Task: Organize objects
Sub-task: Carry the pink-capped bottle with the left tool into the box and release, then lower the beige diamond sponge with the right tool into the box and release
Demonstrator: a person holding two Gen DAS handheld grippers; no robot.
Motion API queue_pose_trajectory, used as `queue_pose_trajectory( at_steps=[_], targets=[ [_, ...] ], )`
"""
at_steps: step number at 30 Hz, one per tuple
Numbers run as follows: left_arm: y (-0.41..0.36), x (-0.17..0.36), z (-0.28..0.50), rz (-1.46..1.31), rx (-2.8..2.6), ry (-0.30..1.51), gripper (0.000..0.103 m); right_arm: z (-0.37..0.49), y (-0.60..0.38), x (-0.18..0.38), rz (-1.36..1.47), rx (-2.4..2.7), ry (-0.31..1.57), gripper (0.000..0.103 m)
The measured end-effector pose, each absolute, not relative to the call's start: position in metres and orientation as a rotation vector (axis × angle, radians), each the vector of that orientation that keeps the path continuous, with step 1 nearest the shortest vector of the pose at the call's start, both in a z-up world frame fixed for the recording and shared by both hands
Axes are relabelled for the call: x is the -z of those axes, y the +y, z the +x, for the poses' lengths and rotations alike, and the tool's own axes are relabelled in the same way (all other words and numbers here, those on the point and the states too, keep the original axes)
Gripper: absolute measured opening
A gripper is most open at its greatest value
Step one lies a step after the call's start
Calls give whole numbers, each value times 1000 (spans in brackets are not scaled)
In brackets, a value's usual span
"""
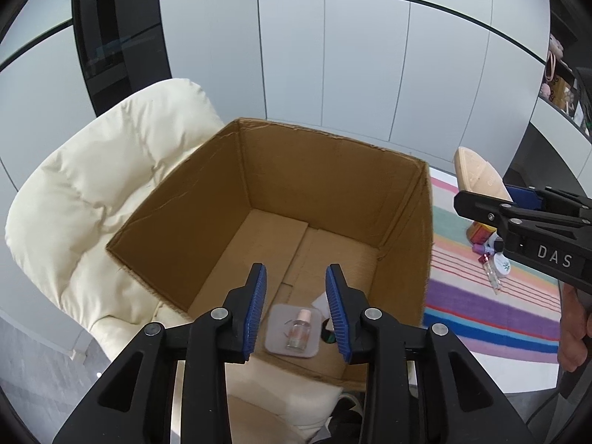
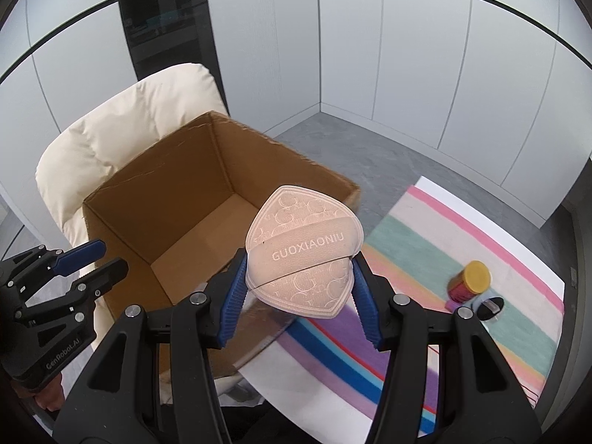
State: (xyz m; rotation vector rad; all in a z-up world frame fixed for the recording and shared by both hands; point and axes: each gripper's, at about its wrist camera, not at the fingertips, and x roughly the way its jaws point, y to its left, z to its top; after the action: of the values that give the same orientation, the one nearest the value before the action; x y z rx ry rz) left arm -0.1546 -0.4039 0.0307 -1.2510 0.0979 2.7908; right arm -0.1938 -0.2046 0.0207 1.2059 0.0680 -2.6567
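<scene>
An open cardboard box [image 1: 222,199] stands on a cream padded chair [image 1: 92,192]. On its floor lies a small clear bottle with a pink cap [image 1: 298,331], resting on a pale square pad [image 1: 275,327]. My left gripper [image 1: 296,272] hovers over the box's near side, jaws apart, with nothing between them. My right gripper [image 2: 299,259] is shut on a peach powder puff [image 2: 303,244] marked GUOXIAONIU, held up beside the box's right wall [image 2: 177,185]. In the left wrist view the puff [image 1: 477,174] and the right gripper [image 1: 481,194] show at the right edge.
A striped cloth [image 1: 481,296] covers the white table right of the box. On it stand a jar with a yellow lid [image 2: 470,281] and some small bottles [image 1: 495,262]. A hand [image 1: 573,336] grips the right tool. White wall panels stand behind.
</scene>
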Motion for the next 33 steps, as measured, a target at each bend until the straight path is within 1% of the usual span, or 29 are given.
queue_pose_trajectory(
  at_steps=[3, 4, 6, 8, 9, 11, 12, 13, 14, 16, 18, 19, 21, 27, 29, 31, 33],
  targets=[
    [-414, -32, -152, -1255, -2806, 89, 34, -194, -220, -21, 1195, 2634, 93, 55],
    [-418, -32, -151, -1256, -2813, 83, 36, -194, -226, -20, 1192, 2627, 102, 55],
    [-426, -34, -149, -1252, -2832, 66, 43, -194, -235, -19, 1192, 2615, 113, 55],
    [-435, -36, -146, -1236, -2858, 42, 56, -195, -245, -17, 1190, 2602, 124, 55],
    [-439, -37, -144, -1217, -2871, 28, 59, -195, -249, -17, 1188, 2597, 129, 55],
    [-445, -40, -141, -1194, -2894, 19, 73, -195, -258, -16, 1185, 2587, 141, 55],
    [-447, -41, -140, -1191, -2910, 22, 76, -194, -260, -16, 1186, 2583, 143, 55],
    [-450, -42, -139, -1185, -2926, 26, 83, -195, -263, -15, 1189, 2576, 148, 56],
    [-452, -44, -136, -1173, -2939, 28, 87, -196, -266, -14, 1194, 2570, 155, 58],
    [-455, -46, -133, -1150, -2953, 28, 95, -196, -271, -11, 1208, 2560, 168, 58],
    [-456, -47, -132, -1149, -2966, 41, 99, -197, -277, -7, 1224, 2544, 171, 59],
    [-457, -47, -132, -1150, -2973, 46, 100, -197, -281, -5, 1234, 2531, 179, 61],
    [-459, -46, -132, -1164, -2977, 44, 101, -196, -286, -1, 1237, 2517, 202, 63],
    [-463, -42, -132, -1207, -2976, 46, 101, -195, -295, 8, 1273, 2482, 235, 74],
    [-463, -41, -132, -1218, -2964, 31, 101, -194, -296, 9, 1265, 2488, 231, 86],
    [-463, -41, -131, -1217, -2961, 26, 101, -194, -296, 9, 1266, 2499, 230, 91],
    [-461, -41, -132, -1213, -2962, 36, 101, -196, -295, 9, 1275, 2497, 216, 93]
  ],
)
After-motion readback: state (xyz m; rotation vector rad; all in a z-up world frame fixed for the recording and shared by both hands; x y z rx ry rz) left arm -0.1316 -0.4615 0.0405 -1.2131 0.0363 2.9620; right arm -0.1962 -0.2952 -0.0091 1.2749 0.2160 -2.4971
